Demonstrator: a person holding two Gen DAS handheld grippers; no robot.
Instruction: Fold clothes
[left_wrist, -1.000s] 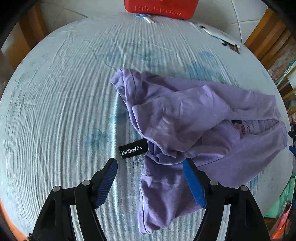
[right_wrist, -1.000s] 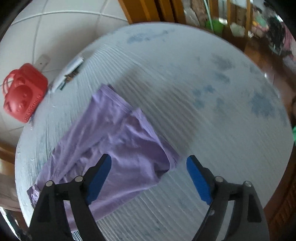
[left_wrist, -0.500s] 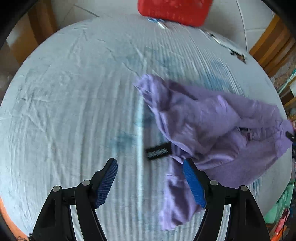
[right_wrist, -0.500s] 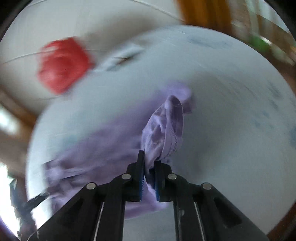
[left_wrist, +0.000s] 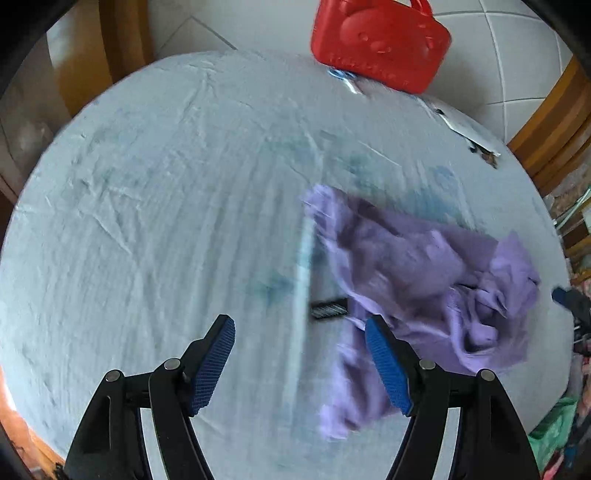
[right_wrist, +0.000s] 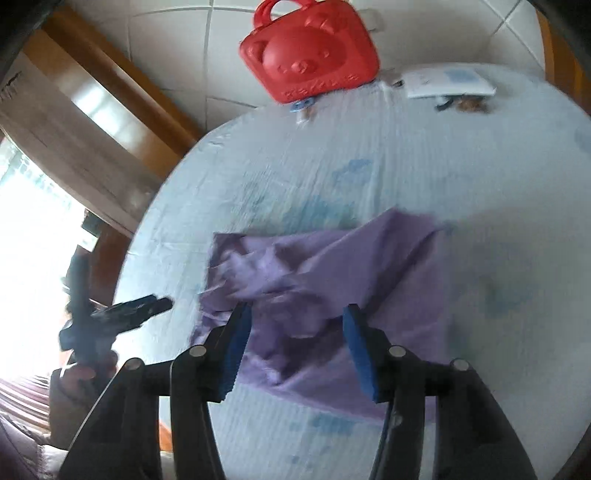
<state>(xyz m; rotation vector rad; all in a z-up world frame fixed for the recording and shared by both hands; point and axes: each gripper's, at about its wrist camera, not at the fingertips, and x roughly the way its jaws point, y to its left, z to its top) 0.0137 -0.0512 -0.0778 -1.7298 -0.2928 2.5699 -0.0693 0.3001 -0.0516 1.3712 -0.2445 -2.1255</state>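
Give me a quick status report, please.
Left tool open, empty. Right tool open above the purple garment. Garment crumpled on the table, unfolded. Nothing in the way.

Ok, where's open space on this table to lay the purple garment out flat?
The sheet is bare from the left tool up to the red basket. The crowded parts are the purple garment and the papers at the far edge.

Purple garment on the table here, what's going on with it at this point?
A person with a handheld gripper in each hand is folding clothes. The purple garment lies crumpled on the light blue tablecloth, not yet folded. The left gripper is open over the cloth beside the garment's edge; the right gripper is open just over the fabric, holding nothing. A red bag sits at the far edge.
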